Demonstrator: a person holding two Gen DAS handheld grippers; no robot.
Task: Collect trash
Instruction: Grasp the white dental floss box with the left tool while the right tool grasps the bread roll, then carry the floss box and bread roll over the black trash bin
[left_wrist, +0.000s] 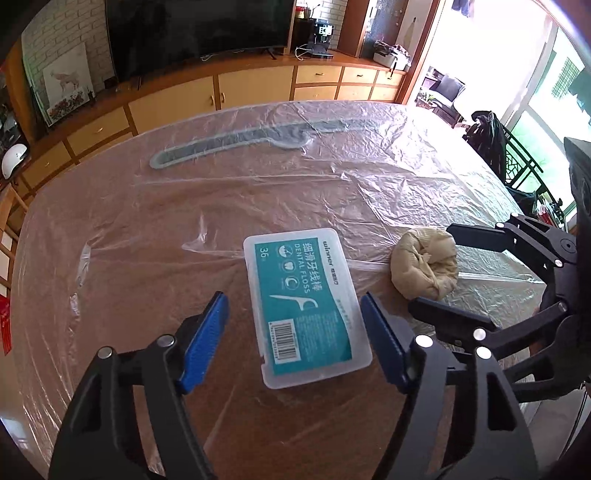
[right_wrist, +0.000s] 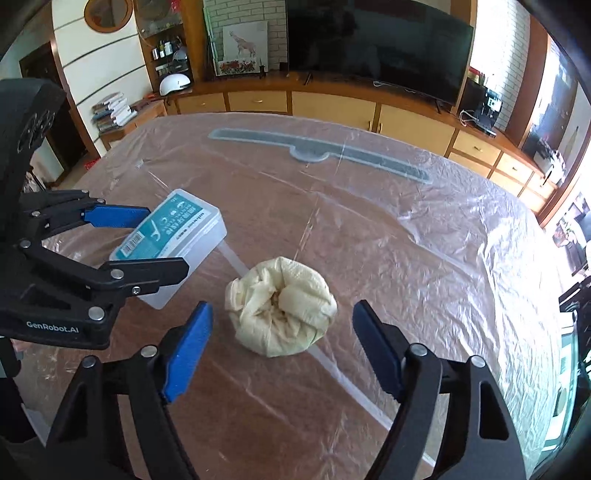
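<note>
From the left wrist view, the left claw (left_wrist: 293, 341) stands open with the dental floss box (left_wrist: 306, 310) lying flat on the tabletop (left_wrist: 147, 229) between its blue pads (left_wrist: 205, 341), which do not touch the box's long sides. The box looks like rigid, smooth plastic, probably light and a little slippery; squeezing across its narrow width, near the middle of the long edges, seems the safest hold. Beyond the claw's right finger sits a crumpled tissue wad (left_wrist: 424, 264), with the right claw (left_wrist: 430, 269) around it.

From the right wrist view, the right claw (right_wrist: 282, 347) is likewise open, the tissue wad (right_wrist: 282, 306) just ahead between its fingers and clear of both pads. It should be soft and nearly weightless (it will squash, so close across its bulk). To the claw's left, the left claw (right_wrist: 147, 240) straddles the floss box (right_wrist: 170, 243). No bin appears in either view, and the wrinkled plastic sheet (right_wrist: 406, 236) blurs the surface beneath.
</note>
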